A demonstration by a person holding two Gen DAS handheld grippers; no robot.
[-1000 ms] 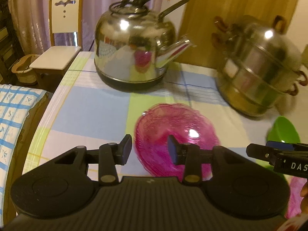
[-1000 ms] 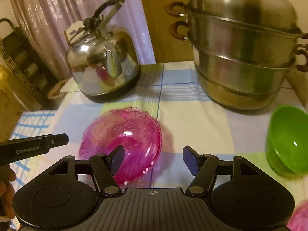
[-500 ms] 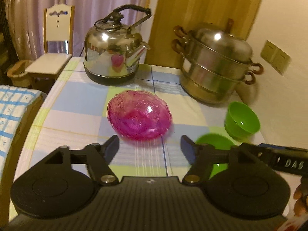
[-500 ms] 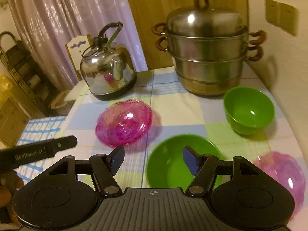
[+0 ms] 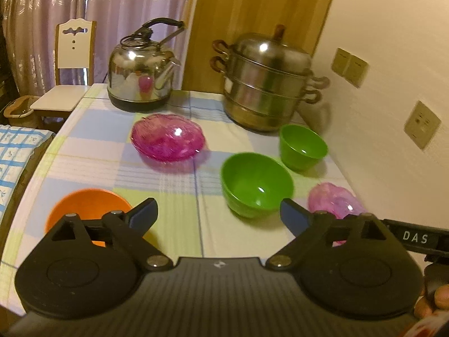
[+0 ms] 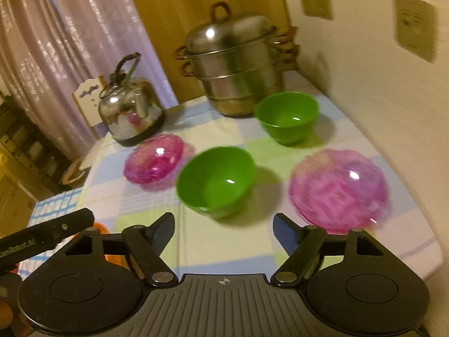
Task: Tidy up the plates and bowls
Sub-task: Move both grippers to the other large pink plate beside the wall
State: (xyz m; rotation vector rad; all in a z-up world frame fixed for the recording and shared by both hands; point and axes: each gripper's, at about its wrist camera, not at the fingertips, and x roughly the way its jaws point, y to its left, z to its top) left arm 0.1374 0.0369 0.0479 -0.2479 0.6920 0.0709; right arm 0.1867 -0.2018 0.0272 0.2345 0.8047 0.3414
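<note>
Little sorting appears to be done. On the table (image 5: 92, 143), five dishes are seen lying apart, none stacked. A pink dish (image 5: 168, 137) is placed toward the far edge, in front of the kettle (image 5: 143, 81). A large green bowl (image 5: 256, 184) sits near the middle, and a small green bowl (image 5: 303, 146) by the steamer pot (image 5: 266, 84) near the far right corner. A second pink dish (image 6: 339, 189) lies along the right edge, and an orange bowl (image 5: 84, 207) near the front left corner. Matching pieces are judged still to need gathering.

The jaws of the left gripper (image 5: 219, 214) and the right gripper (image 6: 223, 226) are opening, with nothing held between them.

"DAS" is read on one gripper's side; the lettering on the other is too blurred to read in full.
</note>
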